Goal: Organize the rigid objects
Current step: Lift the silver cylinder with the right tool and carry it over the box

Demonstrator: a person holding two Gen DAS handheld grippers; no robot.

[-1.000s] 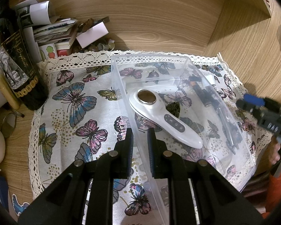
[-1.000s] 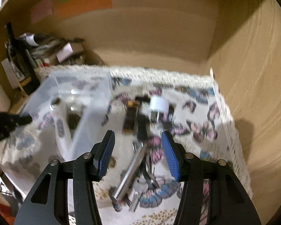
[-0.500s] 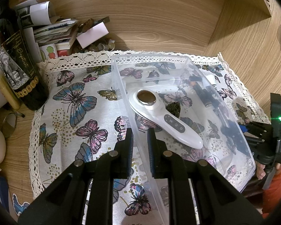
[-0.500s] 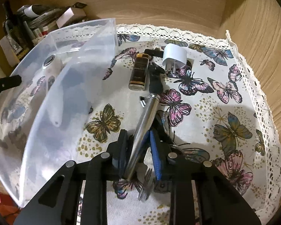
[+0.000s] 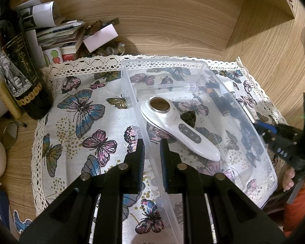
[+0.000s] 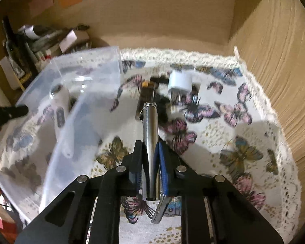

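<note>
My left gripper [image 5: 152,142] is shut on the near wall of a clear plastic box [image 5: 162,61], one finger inside and one outside. In the box lie a white handheld device [image 5: 179,128] and a small dark lump [image 5: 189,118]. My right gripper [image 6: 150,144] is closing its jaws, and the pads press on a silver metal tube [image 6: 150,122] that points forward above the butterfly cloth [image 6: 244,152]. A key [image 6: 160,209] dangles under the tube. Beyond it lie a white plug adapter [image 6: 180,81] and a dark bottle [image 6: 145,95].
A wine bottle [image 5: 20,77], a pile of papers [image 5: 57,32] and a small round mirror [image 5: 9,135] crowd the left. Wooden walls close the back and right. The right gripper [image 5: 262,126] shows past the box's right wall, with a person's hand [image 5: 288,177] behind it.
The right gripper came down over the metal tube, closed on it and now holds it off the cloth. The left gripper kept its hold on the box.
</note>
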